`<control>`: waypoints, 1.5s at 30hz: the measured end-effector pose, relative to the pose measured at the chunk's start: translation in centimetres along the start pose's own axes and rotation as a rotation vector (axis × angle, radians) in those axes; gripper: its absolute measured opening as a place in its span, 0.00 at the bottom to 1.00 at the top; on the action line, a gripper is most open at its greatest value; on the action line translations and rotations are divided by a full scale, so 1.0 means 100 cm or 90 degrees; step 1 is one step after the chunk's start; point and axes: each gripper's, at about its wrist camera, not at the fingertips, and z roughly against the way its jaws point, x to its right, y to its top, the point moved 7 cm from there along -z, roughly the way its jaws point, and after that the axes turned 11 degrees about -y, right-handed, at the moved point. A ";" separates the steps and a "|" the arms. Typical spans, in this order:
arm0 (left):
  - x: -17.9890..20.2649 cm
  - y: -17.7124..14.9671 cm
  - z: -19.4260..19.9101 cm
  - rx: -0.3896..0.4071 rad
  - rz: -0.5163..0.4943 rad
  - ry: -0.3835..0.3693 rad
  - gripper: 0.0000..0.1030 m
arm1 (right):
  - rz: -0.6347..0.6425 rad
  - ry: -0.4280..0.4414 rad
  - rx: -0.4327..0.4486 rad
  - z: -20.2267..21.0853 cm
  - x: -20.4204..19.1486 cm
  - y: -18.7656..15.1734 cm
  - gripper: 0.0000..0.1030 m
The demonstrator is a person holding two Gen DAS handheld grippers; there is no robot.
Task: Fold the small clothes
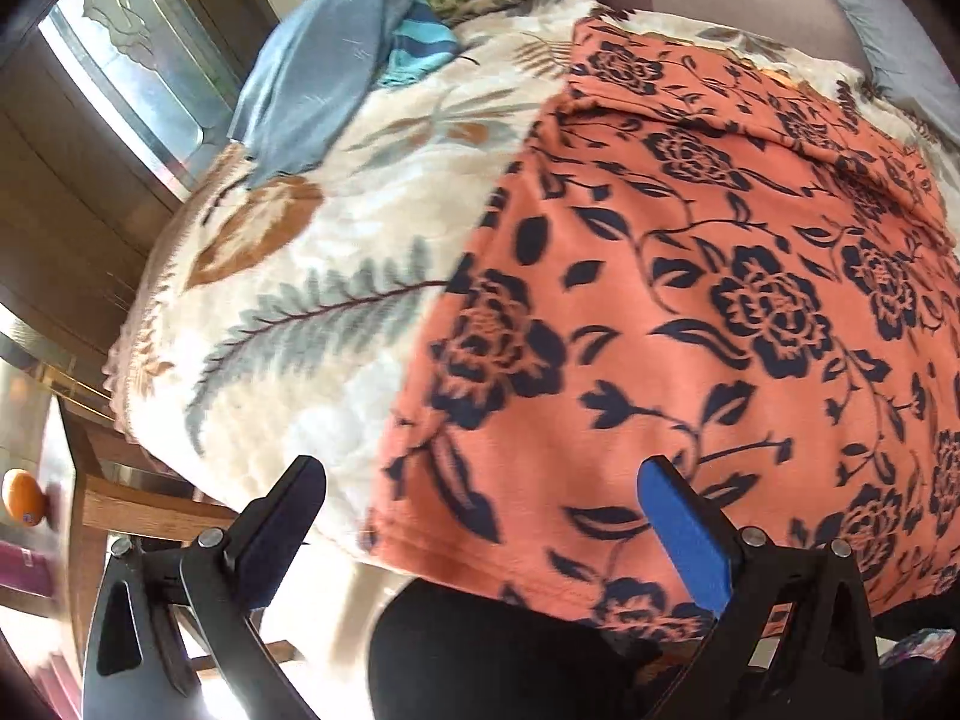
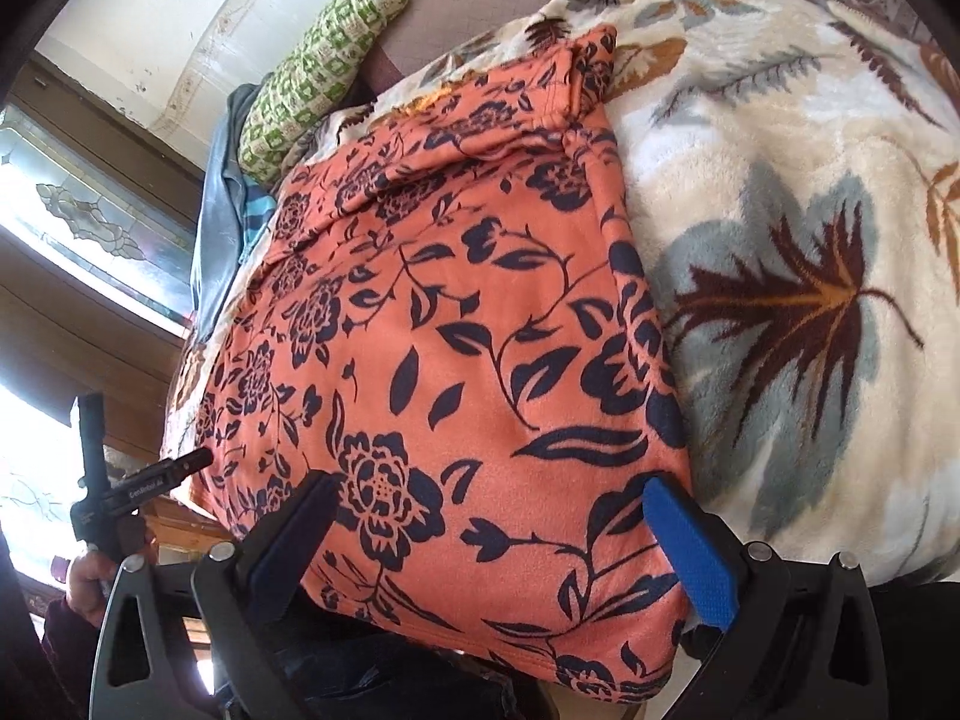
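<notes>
Your right wrist view alone catches your left hand (image 2: 90, 579) on its handle at far left, while your left view alone shows an orange ball (image 1: 24, 497). Both the left gripper (image 1: 483, 516) and right gripper (image 2: 492, 531) hover spread, empty, above the near hem of the orange fleece garment with navy flowers (image 2: 456, 324), folded on the cream leaf-print blanket (image 2: 810, 192). A green checked cushion (image 2: 324, 54) lies far beyond; the garment's near edge is cut off by dark fabric below.
</notes>
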 end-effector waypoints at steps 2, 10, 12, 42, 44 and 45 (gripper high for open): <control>-0.008 -0.003 0.003 0.020 -0.017 0.028 1.00 | 0.022 -0.046 0.033 0.007 -0.006 0.008 1.00; 0.010 -0.013 -0.011 0.017 -0.041 0.008 1.00 | 0.097 -0.154 -0.017 -0.027 -0.036 -0.006 0.95; 0.013 -0.014 -0.018 0.012 -0.039 0.002 1.00 | 0.133 -0.192 -0.034 -0.039 -0.039 -0.017 0.94; 0.000 -0.011 0.010 0.068 -0.023 -0.033 1.00 | 0.056 -0.163 -0.031 0.001 0.000 -0.010 0.96; -0.002 -0.013 0.010 0.065 -0.021 -0.028 1.00 | 0.044 -0.164 -0.042 -0.003 0.004 -0.014 0.96; -0.004 -0.014 0.009 0.062 -0.021 -0.025 1.00 | 0.040 -0.165 -0.048 -0.003 0.006 -0.016 0.96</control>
